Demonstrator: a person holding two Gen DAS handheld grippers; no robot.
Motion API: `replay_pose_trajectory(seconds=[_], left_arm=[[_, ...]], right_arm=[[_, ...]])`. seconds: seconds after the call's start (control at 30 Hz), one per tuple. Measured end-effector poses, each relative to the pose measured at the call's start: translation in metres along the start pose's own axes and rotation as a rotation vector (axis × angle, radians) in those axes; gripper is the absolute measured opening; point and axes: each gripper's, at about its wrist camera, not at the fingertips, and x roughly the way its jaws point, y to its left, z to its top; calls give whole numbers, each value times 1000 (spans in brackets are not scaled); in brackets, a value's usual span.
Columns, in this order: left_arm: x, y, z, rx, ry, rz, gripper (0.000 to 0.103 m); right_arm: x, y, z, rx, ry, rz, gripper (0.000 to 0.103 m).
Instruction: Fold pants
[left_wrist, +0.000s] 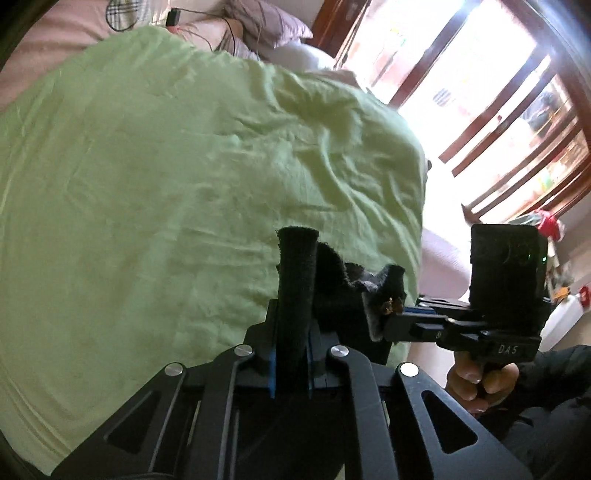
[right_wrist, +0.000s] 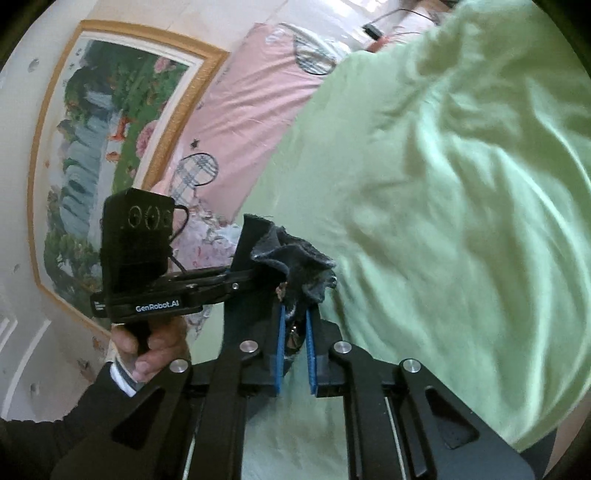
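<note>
Green bedspread (left_wrist: 184, 166) beneath; left gripper (left_wrist: 297, 236) and right gripper (right_wrist: 295, 273) clamped on dark pants (right_wrist: 295, 258); best lifted evenly, kept taut.

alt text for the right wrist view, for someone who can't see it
The right gripper is shut on a bunched fold of dark pants fabric above a light green bedspread. To its left, the left gripper, held by a hand, pinches the same fabric. A framed garden painting hangs behind.
</note>
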Motion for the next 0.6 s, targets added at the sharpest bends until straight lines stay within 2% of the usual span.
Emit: replay_pose_trajectory(seconds=[0.3, 0.6], left_arm=[[-53, -2, -26, -2, -138, -33, 9], [-111, 1, -83, -59, -303, -6, 9]], right_arm=[[0, 42, 1, -93, 62, 135, 11], [20, 102, -10, -204, 152, 271, 11]])
